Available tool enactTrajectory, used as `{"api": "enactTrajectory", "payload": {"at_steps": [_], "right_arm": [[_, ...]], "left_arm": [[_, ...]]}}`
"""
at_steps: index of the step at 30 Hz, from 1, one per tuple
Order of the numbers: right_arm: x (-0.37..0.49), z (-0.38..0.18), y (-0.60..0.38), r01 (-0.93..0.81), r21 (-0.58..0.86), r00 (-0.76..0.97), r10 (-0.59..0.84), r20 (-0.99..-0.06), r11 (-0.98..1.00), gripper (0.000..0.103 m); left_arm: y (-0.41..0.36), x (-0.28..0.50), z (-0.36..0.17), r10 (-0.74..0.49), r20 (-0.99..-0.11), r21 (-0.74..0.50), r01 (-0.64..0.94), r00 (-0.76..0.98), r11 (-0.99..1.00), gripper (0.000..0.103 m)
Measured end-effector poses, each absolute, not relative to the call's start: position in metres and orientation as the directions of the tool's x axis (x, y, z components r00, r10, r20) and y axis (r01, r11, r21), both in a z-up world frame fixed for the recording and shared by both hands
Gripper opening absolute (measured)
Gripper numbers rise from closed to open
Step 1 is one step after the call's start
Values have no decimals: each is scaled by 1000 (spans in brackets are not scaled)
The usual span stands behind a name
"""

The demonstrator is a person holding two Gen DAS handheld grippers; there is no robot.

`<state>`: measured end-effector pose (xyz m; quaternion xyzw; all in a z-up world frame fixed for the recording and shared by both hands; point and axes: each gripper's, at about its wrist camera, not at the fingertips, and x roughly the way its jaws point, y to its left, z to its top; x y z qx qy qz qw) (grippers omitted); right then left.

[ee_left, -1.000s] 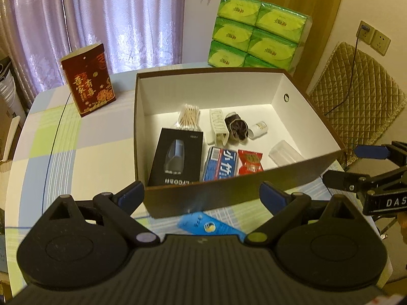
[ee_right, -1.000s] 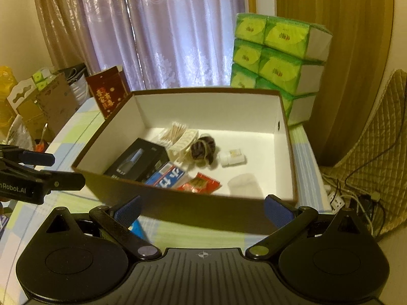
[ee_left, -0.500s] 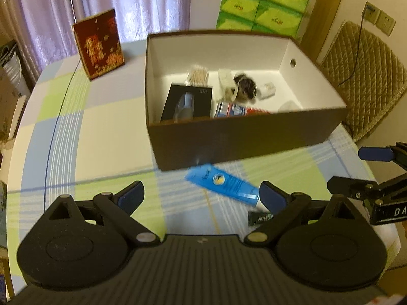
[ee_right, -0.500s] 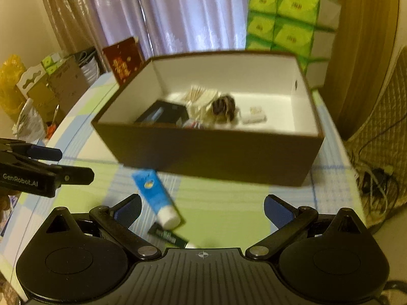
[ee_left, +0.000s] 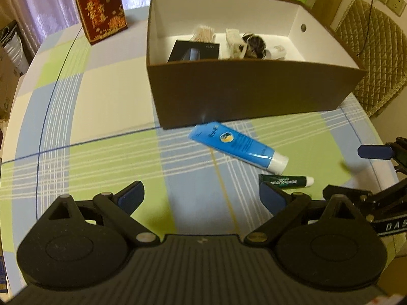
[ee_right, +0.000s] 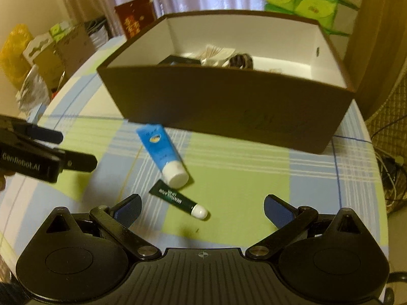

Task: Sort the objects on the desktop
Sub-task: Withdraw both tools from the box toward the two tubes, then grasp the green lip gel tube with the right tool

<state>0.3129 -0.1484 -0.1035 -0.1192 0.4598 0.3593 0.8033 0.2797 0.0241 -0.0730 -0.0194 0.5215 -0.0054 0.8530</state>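
**Fig. 1. 2 tubes left on the table, both grippers empty above them**

The blue tube (ee_right: pixel 160 150) lies flat on the checked tablecloth (ee_right: pixel 229 157), crimped end just beside the near wall of the brown storage box (ee_right: pixel 229 101), white cap pointing toward the camera. The small dark green tube (ee_right: pixel 175 199) lies just beyond that cap, close to it but apparently apart, white tip aimed near-right. The right gripper (ee_right: pixel 202 207) hovers over this pair with jaws wide apart and nothing between them; the green tube sits left of its centreline. The left gripper (ee_left: pixel 202 194) is likewise spread and empty, farther left.

Judged step: pick 1 tube for the box, which already holds a black carton (ee_left: pixel 193 53), cotton swabs (ee_left: pixel 203 31) and other small items. A good grasp probably calls for shifting left and turning the jaws so the pads close across a tube's short width, mid-body, not on the rounded cap. Lowering onto both tubes at once risks nudging the neighbour. The red gift box (ee_left: pixel 101 7) stands far-left, well apart.
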Motion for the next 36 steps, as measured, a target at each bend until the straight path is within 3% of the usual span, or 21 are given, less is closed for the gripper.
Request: {"api": "enactTrajectory", "payload": {"at_steps": [8, 11, 16, 19, 22, 24, 31, 36], "right_arm": [[309, -127, -142, -734, 131, 275, 467, -840, 666, 98], [309, -138, -138, -771, 117, 258, 474, -842, 626, 75], [307, -149, -129, -830, 52, 273, 485, -831, 556, 62], [305, -154, -123, -856, 29, 274, 500, -822, 517, 50], [300, -160, -118, -883, 1, 267, 503, -822, 469, 34], [296, -159, -118, -895, 14, 245, 518, -819, 446, 17], [280, -156, -135, -917, 32, 188, 504, -843, 397, 13], [284, -153, -165, -874, 32, 227, 465, -856, 485, 13]], "left_arm": [[33, 280, -94, -5, -913, -26, -46, 409, 999, 96], [36, 280, -99, -7, -918, -31, -54, 396, 998, 96], [39, 283, -106, -7, -922, -36, -68, 387, 997, 96], [42, 285, -111, 2, -928, -29, -79, 374, 996, 95], [43, 286, -115, 7, -932, -26, -86, 363, 996, 95], [44, 285, -116, 4, -933, -30, -88, 360, 996, 95], [39, 287, -120, -41, -933, -76, -84, 359, 994, 95], [20, 298, -118, -83, -921, -113, -59, 380, 992, 95]]}}
